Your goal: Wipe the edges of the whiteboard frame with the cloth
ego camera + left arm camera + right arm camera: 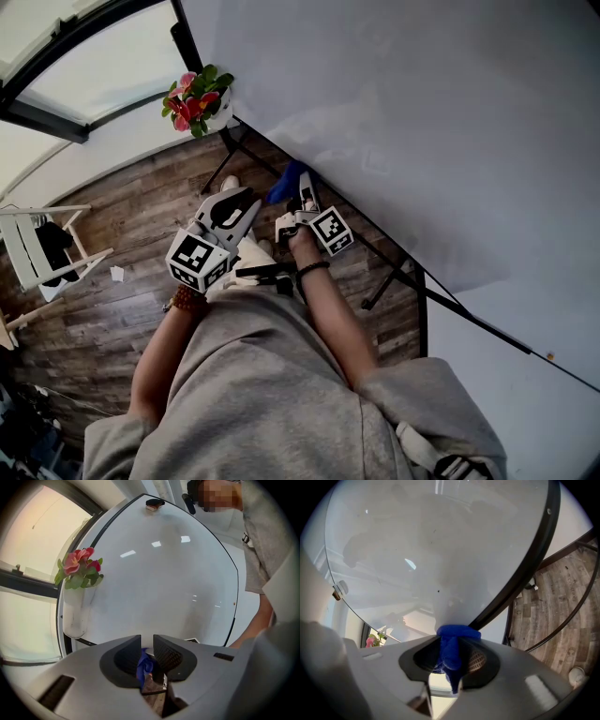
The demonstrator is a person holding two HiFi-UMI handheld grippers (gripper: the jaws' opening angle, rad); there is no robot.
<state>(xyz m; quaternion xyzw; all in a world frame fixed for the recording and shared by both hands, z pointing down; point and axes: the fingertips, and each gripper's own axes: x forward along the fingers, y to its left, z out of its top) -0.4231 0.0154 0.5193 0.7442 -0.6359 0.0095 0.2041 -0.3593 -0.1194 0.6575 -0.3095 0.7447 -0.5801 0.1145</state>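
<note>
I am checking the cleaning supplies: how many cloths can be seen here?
1. The blue cloth is clamped in the right gripper, its top against the black whiteboard frame. Another cloth could lie out of view.

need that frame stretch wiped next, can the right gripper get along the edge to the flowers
Probably yes: the right gripper holds the cloth at the frame, whose edge looks bare from there to the flowers.

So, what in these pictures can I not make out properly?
Whiteboard: head view, top and right cut off by the picture edge.
Dark item on the frame's top: left gripper view, too small to name.
Whether the left hand-held gripper touches the cloth: left gripper view, jaws cover most of it.
</note>
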